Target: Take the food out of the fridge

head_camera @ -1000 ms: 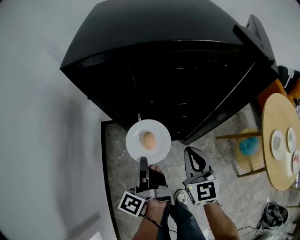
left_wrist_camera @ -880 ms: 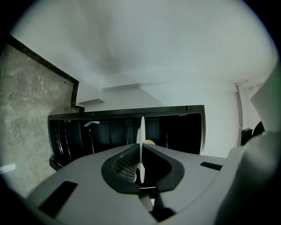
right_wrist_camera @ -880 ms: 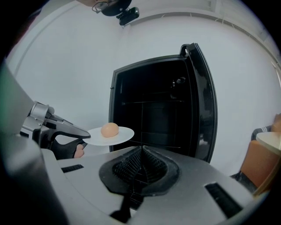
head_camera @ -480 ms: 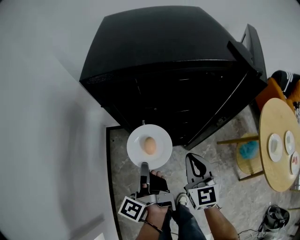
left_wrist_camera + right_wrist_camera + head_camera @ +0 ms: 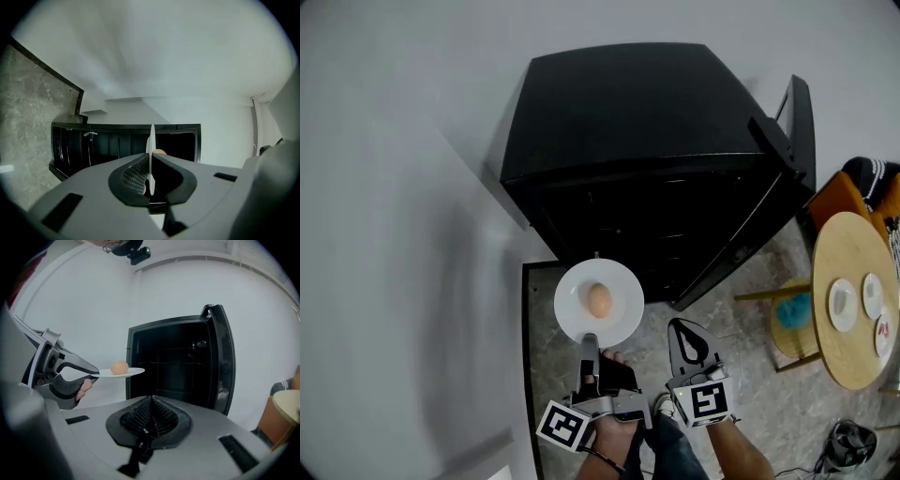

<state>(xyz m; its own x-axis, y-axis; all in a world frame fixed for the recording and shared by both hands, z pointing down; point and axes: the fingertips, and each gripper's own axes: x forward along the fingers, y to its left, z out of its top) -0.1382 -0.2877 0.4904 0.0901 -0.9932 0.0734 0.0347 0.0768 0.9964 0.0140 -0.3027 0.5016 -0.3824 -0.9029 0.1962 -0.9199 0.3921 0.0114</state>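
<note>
My left hand-held gripper [image 5: 589,345] clamps plate [image 5: 619,319] rim. Egg [image 5: 599,300] lies loose at plate middle, just ahead of jaws, outside fridge [image 5: 647,141]. Plate likely stiff, slick, brittle; egg may roll, so hold level. Right hand-held gripper [image 5: 688,339] pinched together, empty.

The left gripper [image 5: 151,161] was clamped on the rim of a white plate [image 5: 152,138] (seen edge-on, as a thin upright line). An egg [image 5: 160,152] peeked out just beside it; beyond stood the open black fridge [image 5: 93,145], with marbled floor [image 5: 28,117] at left.
</note>
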